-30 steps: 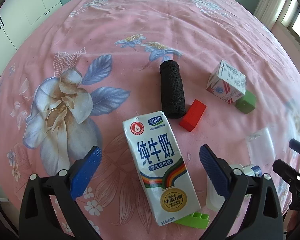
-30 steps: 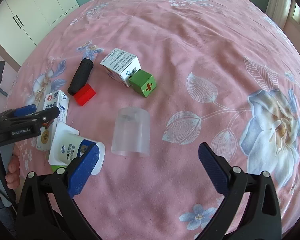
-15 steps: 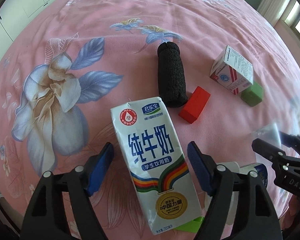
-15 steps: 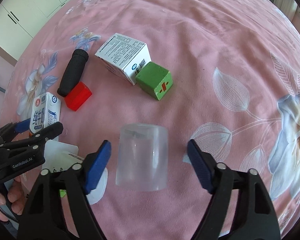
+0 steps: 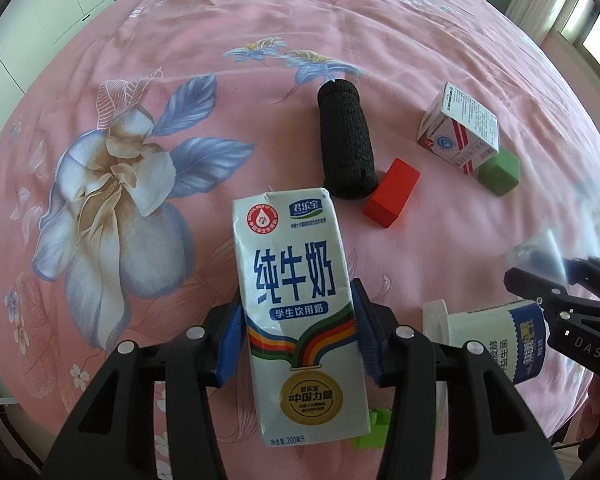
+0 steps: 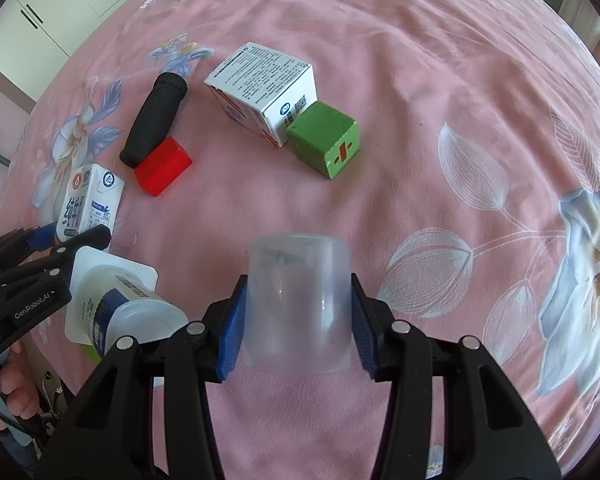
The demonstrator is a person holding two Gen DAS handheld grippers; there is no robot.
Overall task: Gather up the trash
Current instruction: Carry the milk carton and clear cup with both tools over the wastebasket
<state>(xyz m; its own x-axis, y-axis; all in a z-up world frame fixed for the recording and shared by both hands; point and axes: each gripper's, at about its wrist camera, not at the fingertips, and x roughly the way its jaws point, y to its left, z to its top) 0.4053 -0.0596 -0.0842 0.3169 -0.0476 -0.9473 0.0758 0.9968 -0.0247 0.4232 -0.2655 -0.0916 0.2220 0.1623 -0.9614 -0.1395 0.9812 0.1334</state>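
Now a milk carton (image 5: pixel 300 312) lies flat on the pink bedspread (image 5: pixel 228 92), pinched by the just-closing left gripper (image 5: pixel 298 334); beside it, the right gripper (image 6: pixel 298 322) has closed onto a clear plastic cup (image 6: pixel 298 308).

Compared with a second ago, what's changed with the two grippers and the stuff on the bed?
Both grippers have just been closing from wide open. The left gripper now clamps the milk carton; the right gripper, moved in closer, clamps the clear cup. The black roll, red block, white box, green cube and yogurt cup lie as before.
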